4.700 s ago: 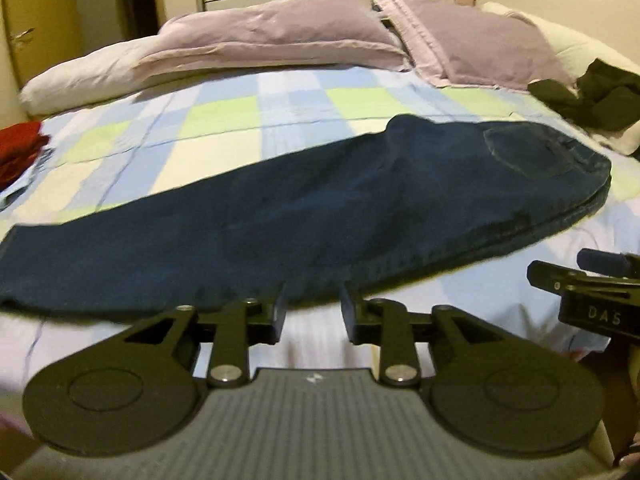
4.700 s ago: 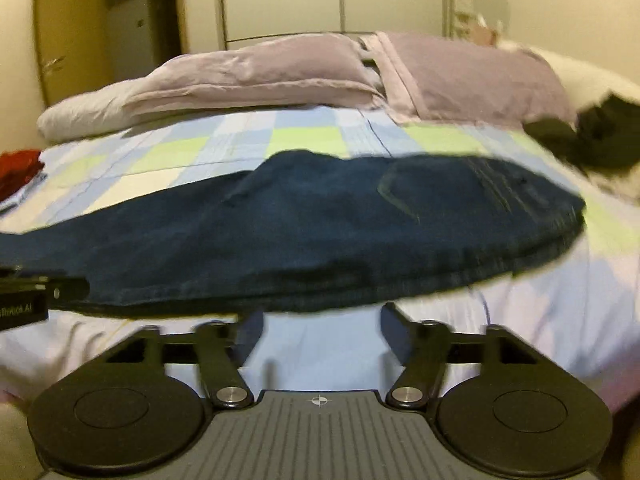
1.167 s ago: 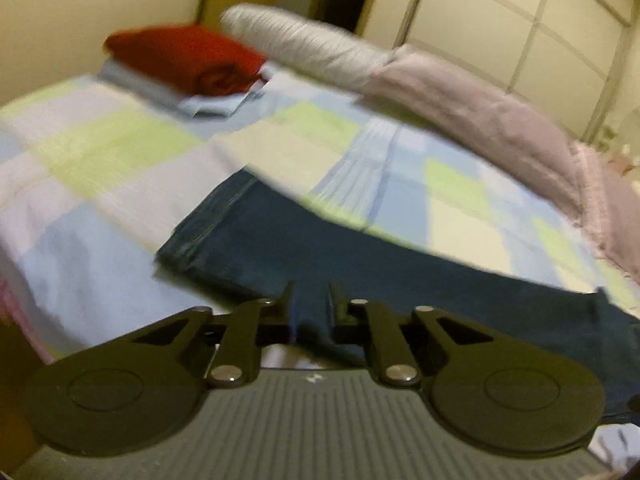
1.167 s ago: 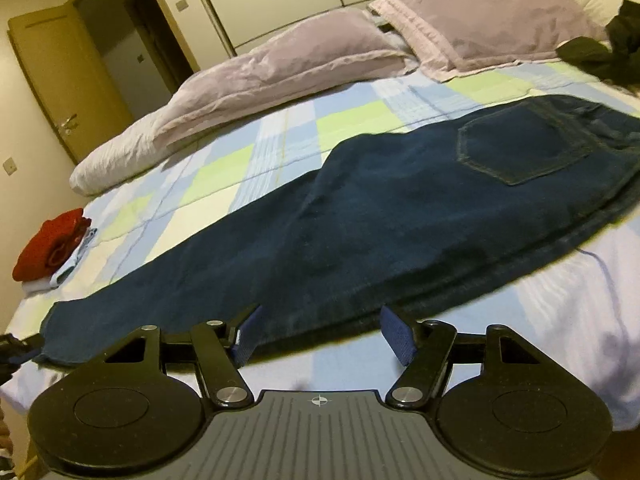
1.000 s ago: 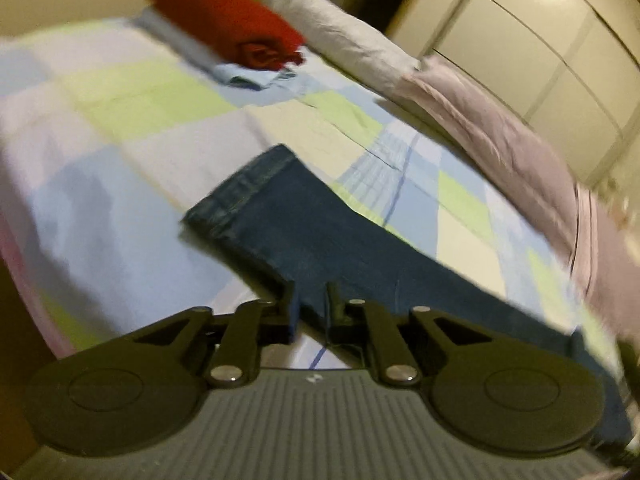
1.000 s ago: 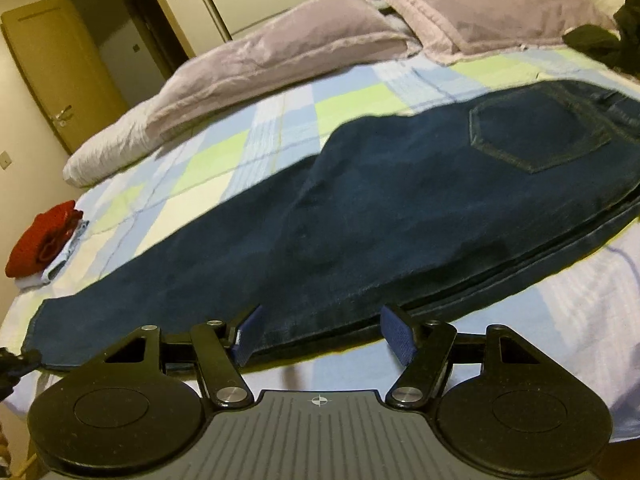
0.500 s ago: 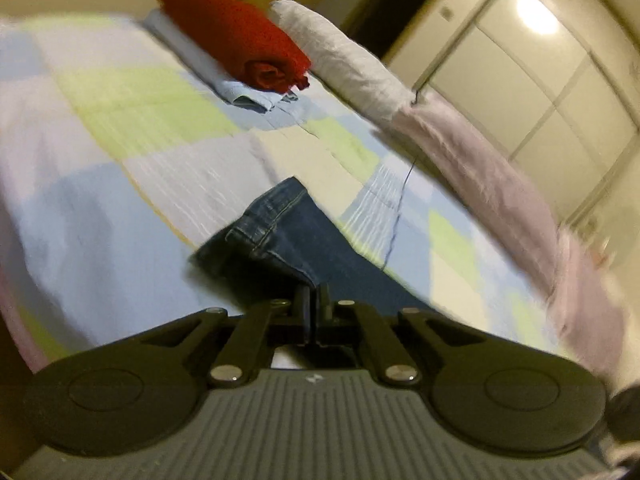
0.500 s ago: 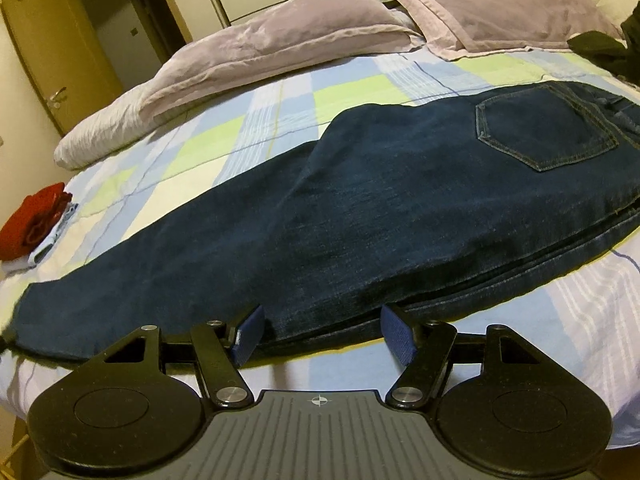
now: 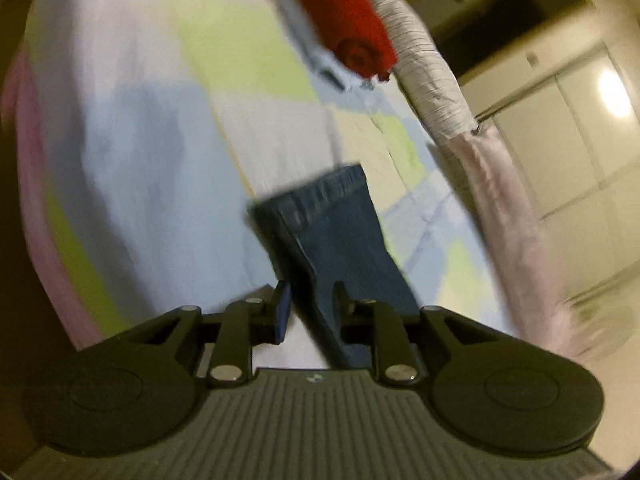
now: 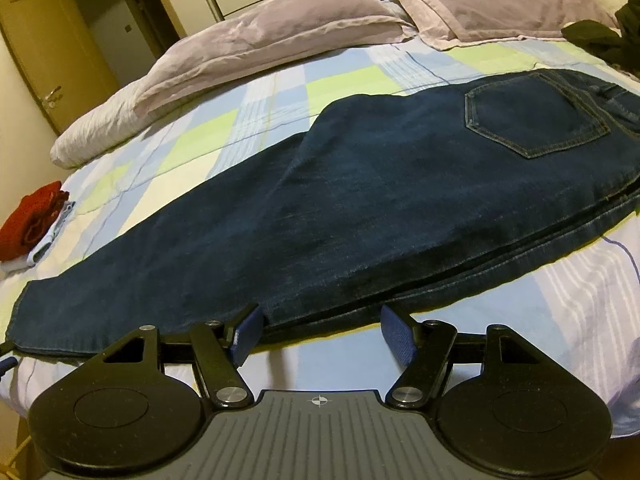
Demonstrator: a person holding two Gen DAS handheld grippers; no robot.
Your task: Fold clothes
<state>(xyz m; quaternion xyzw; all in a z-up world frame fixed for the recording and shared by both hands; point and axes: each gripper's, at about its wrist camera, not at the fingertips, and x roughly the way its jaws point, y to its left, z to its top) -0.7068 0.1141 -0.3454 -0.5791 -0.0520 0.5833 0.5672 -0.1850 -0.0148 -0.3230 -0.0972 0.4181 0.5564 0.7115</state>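
Half a second after pinching shut, the left gripper (image 9: 308, 308) is opening around the jeans (image 10: 360, 200) hem, seemingly regrasping it through the blur, while the right gripper (image 10: 320, 336) waits open just beside the jeans' near edge.

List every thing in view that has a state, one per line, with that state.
jeans: folded lengthwise, flat on the bed, back pocket up
left gripper: jaws opening, jeans hem end between them
right gripper: open, at the jeans' near edge
red garment: folded, on a pale folded piece
dark clothes: crumpled heap
door: open
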